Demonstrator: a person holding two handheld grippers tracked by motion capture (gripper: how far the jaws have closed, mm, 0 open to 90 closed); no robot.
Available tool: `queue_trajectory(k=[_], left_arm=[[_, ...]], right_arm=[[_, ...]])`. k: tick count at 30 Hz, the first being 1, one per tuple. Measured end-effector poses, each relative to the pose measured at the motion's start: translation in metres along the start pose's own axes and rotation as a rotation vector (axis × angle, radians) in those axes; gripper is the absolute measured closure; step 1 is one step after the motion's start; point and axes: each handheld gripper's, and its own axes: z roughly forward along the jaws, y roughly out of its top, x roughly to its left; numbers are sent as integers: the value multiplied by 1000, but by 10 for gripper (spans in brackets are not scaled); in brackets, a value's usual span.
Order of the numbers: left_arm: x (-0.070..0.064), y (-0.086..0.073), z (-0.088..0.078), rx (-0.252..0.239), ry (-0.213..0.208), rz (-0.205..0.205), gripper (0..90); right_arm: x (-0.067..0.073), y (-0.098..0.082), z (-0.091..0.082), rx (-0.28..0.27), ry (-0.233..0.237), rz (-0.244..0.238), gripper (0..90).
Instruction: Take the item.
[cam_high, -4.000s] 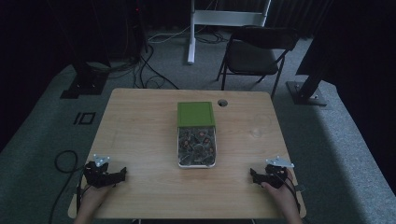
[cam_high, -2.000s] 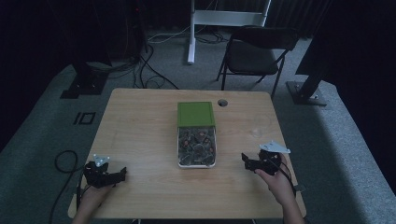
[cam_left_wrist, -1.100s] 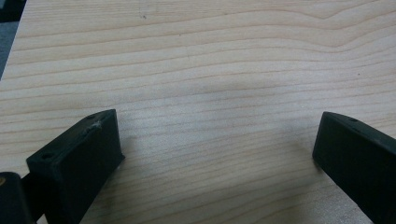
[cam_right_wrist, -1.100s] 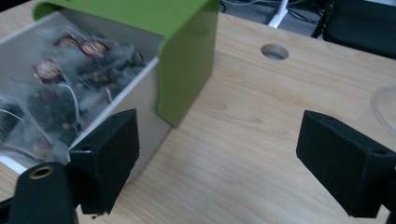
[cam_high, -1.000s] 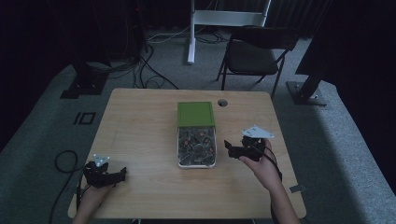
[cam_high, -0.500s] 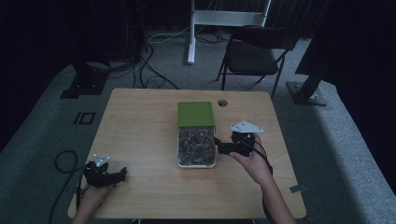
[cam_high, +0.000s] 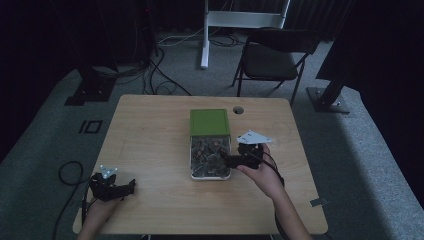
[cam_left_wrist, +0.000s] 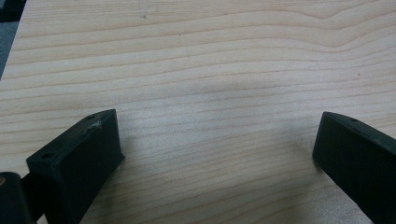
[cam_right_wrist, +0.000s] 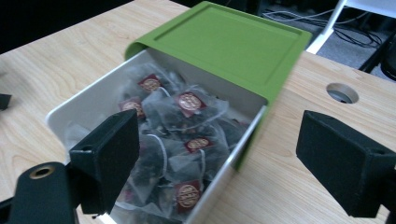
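A white box (cam_high: 190, 165) full of tea bags (cam_high: 209, 152) sits mid-table, and its green lid (cam_high: 210, 122) covers the far half. My right gripper (cam_high: 228, 161) is open at the box's right wall, jaws pointing left over its edge. In the right gripper view the tea bags (cam_right_wrist: 187, 123) with red round labels lie in front of the gripper (cam_right_wrist: 229, 163), the left jaw over the box and the right jaw over the wood; the green lid (cam_right_wrist: 224, 42) is behind. My left gripper (cam_high: 129, 186) rests open at the front left, and it (cam_left_wrist: 215, 149) has bare wood between its jaws.
The wooden table (cam_high: 150, 135) has a round cable hole (cam_high: 238, 110) behind the box, seen too as a hole (cam_right_wrist: 342, 92) in the right gripper view. A black folding chair (cam_high: 275, 50) and a white stand stand beyond the far edge. Cables lie on the grey floor.
My right gripper has travelled from the front right edge forward and left to the box's right side. The left gripper and the box have stayed put.
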Motion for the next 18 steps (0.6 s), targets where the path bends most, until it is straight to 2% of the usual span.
queue_trajectory(k=[7, 18], left_arm=[[0, 0, 0, 0, 0, 0, 17], [0, 0, 0, 1, 0, 1, 17]], right_arm=[[11, 2, 0, -13, 42, -12, 133], [23, -4, 4, 2, 84, -21, 134]])
